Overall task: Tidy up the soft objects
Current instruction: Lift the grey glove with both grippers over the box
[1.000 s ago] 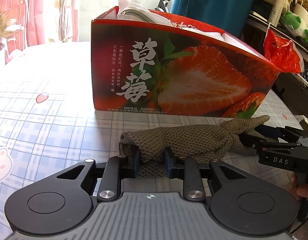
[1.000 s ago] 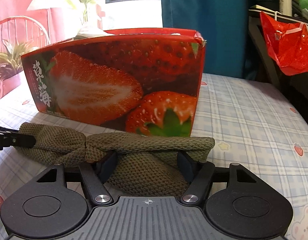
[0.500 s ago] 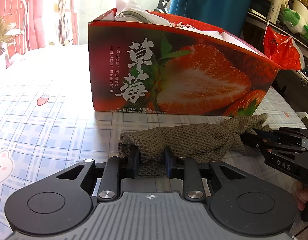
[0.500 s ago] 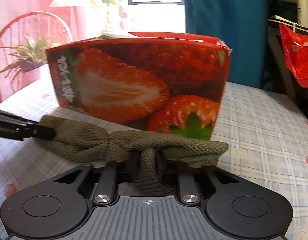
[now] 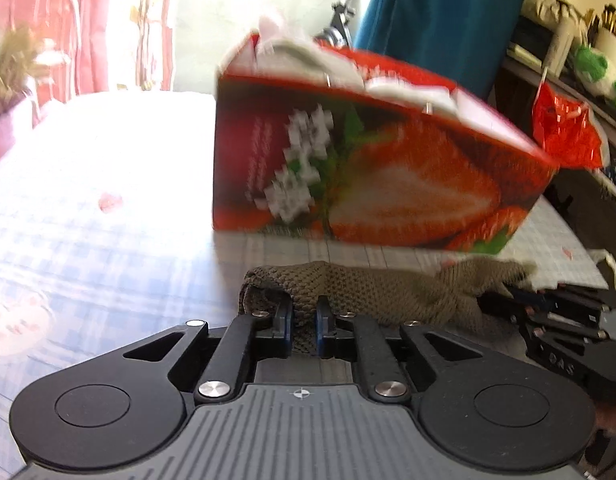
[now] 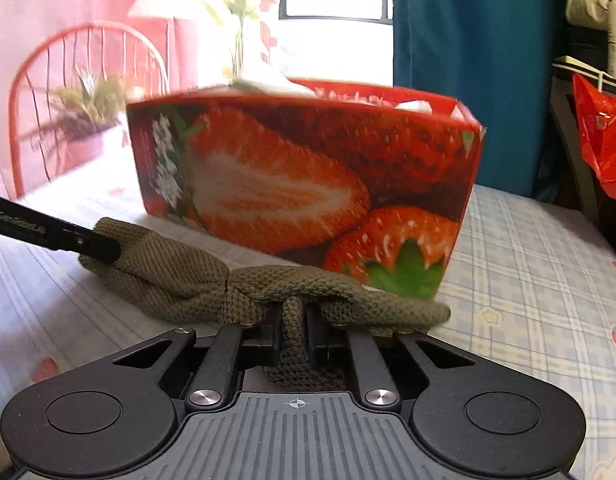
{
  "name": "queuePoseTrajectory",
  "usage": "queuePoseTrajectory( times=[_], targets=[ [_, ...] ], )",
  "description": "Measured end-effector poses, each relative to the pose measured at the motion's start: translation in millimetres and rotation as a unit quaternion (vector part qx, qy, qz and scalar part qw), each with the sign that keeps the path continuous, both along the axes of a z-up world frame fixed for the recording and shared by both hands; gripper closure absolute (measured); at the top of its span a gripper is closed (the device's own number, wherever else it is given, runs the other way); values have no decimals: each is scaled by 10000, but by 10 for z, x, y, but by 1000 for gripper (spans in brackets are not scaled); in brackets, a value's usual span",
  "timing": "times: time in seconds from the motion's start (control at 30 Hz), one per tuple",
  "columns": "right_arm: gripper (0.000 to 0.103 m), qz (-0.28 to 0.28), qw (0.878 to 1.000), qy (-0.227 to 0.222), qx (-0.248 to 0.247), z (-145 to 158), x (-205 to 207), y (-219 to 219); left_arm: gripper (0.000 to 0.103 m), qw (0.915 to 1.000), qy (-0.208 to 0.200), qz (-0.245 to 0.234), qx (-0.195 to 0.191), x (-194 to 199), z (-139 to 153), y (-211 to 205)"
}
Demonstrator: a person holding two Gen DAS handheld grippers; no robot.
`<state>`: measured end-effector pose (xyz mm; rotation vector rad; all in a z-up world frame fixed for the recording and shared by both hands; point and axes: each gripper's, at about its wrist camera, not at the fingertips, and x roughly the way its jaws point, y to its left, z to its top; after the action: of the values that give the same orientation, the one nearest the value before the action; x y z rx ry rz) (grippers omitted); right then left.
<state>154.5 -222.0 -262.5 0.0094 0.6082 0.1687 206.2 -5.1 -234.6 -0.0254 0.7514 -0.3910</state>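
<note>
An olive knitted cloth lies stretched along the front of a red strawberry-print box on the checked tablecloth. My left gripper pinches a fold at the cloth's left end, its jaws closing tight on it. In the right wrist view my right gripper is shut on a narrow fold of the same cloth near its right end. The left gripper's fingers reach in from the left onto the cloth's far end. The right gripper's fingertips show at the cloth's right end. White fabric sticks out of the box.
A red plastic bag hangs to the right of the box, by cluttered shelves. A red wire chair and a potted plant stand at the table's far left. A blue curtain hangs behind.
The right jaws went from wide around the cloth to shut on a narrow fold. The left jaws squeezed tighter on their fold. Both views shifted and the cloth's right end rose slightly.
</note>
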Motion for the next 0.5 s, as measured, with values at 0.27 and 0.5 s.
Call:
queuePoseTrajectory(
  times=[0.27, 0.5],
  targets=[
    [92, 260, 9936, -1080, 216, 706, 13, 17, 92, 9930, -1184, -15, -14, -5, 784, 161],
    [92, 233, 9887, -1474, 102, 1245, 464, -86, 92, 9864, -1635, -160, -81, 337, 1349, 76]
  ],
)
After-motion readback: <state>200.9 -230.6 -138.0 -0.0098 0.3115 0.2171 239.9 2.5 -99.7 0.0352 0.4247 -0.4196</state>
